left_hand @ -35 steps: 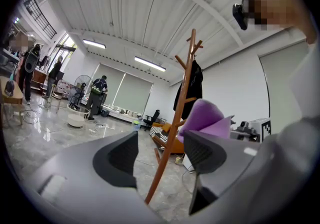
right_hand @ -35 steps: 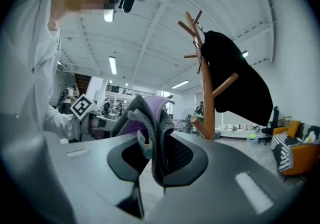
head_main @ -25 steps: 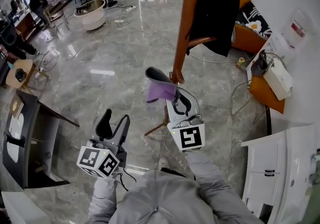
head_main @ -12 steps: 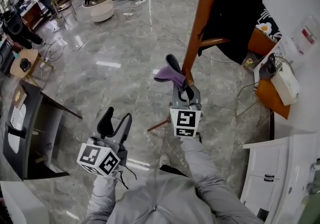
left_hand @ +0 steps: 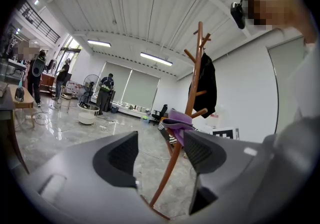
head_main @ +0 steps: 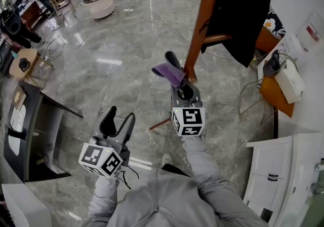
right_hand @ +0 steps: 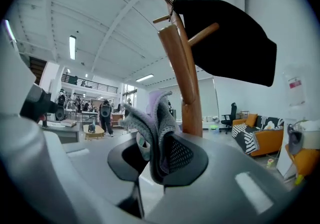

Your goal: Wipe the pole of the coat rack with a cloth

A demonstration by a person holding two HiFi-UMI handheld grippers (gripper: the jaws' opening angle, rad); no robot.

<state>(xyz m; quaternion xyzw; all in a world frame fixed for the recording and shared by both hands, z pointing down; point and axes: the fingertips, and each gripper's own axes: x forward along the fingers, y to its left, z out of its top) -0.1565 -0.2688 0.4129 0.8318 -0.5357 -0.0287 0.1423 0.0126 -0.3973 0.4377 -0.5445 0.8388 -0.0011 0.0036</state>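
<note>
1. One purple cloth (head_main: 168, 72) is pinched in the right gripper's (head_main: 177, 76) closed jaws. In the head view it sits just beside the coat rack's brown pole (head_main: 201, 28), at the pole's 9 o'clock. Whether they touch is unclear.
2. A black coat (head_main: 245, 8) hangs on the rack, at the cloth's 1 o'clock.
3. The left gripper (head_main: 117, 118), at the right gripper's 7 o'clock, has its jaws wide apart and holds nothing, above the grey marble floor (head_main: 101, 59).
</note>
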